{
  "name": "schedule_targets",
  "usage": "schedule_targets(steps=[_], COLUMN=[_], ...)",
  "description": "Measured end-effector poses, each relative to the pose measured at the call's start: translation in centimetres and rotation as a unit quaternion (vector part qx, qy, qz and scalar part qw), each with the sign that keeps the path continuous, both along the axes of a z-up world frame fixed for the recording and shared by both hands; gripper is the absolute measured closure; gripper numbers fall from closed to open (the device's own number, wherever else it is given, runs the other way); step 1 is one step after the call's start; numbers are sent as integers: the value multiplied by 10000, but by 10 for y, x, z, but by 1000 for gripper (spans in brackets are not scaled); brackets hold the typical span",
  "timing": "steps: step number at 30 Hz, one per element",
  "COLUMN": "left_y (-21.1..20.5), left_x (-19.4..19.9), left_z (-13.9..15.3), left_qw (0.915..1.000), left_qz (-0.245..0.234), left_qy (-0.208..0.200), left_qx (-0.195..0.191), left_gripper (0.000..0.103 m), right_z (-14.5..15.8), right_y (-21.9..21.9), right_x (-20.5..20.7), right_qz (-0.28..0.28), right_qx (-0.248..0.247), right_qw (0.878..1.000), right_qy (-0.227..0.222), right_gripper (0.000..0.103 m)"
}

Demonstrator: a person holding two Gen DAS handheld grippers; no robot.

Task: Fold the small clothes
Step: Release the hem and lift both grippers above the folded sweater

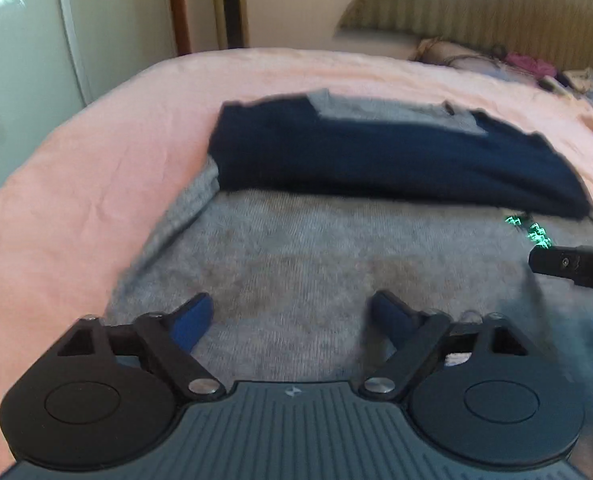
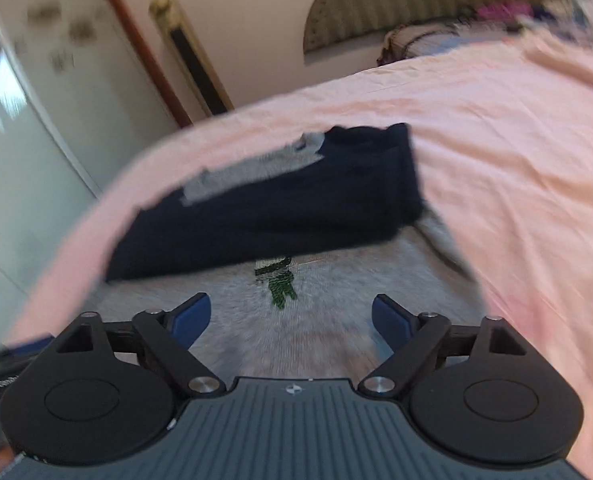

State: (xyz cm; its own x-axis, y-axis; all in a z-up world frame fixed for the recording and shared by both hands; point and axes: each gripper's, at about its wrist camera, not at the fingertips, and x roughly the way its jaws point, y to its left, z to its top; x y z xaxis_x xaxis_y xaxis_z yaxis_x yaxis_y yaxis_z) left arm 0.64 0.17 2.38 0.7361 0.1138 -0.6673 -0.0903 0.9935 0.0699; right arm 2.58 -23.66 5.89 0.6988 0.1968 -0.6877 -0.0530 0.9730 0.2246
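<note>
Both grippers, left gripper (image 1: 292, 316) and right gripper (image 2: 290, 316), are hanging released over the gray-and-navy shirt (image 1: 316, 248) lying on the pink bedsheet (image 1: 76, 184), navy sleeves seemingly folded inward, probably readying the next fold.

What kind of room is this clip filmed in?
Most likely a bedroom: the grey and navy garment lies on a bed with a pink sheet, an upholstered headboard behind it and pillows against that.

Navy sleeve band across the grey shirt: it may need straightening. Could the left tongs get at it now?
Probably yes: the left tongs stand open and empty over grey shirt, nothing before the navy band.
</note>
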Motion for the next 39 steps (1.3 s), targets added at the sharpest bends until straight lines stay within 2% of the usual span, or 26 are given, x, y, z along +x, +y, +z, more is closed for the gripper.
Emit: schedule_targets(steps=[1, 2, 3, 5, 12, 25, 39], left_y=[-3, -1, 4, 10, 5, 10, 11], left_x=[-3, -4, -5, -3, -5, -79, -133], left_z=[-3, -3, -3, -3, -2, 2, 4], left_qw=[9999, 9999, 9999, 9996, 9997, 9990, 9977], left_qz=[-55, -47, -27, -58, -146, -407, -663], left_qy=[-96, -111, -94, -37, 9, 85, 113], left_qx=[107, 35, -108, -274, -193, -151, -34], left_gripper=[11, 11, 9, 0, 0, 0, 0], right_z=[-6, -13, -16, -17, -17, -10, -8], right_y=[15, 28, 29, 25, 26, 16, 3], right_x=[1, 1, -3, -3, -2, -78, -162], right_qz=[60, 150, 136, 52, -16, 136, 381], right_qx=[-580, -1040, -1095, -994, -1043, -1020, -1071], right_qw=[9981, 9942, 9930, 9941, 9936, 9939, 9925], right_qy=[-196, -225, -411, -427, -435, -406, -440], right_gripper=[4, 0, 0, 0, 0, 0, 0])
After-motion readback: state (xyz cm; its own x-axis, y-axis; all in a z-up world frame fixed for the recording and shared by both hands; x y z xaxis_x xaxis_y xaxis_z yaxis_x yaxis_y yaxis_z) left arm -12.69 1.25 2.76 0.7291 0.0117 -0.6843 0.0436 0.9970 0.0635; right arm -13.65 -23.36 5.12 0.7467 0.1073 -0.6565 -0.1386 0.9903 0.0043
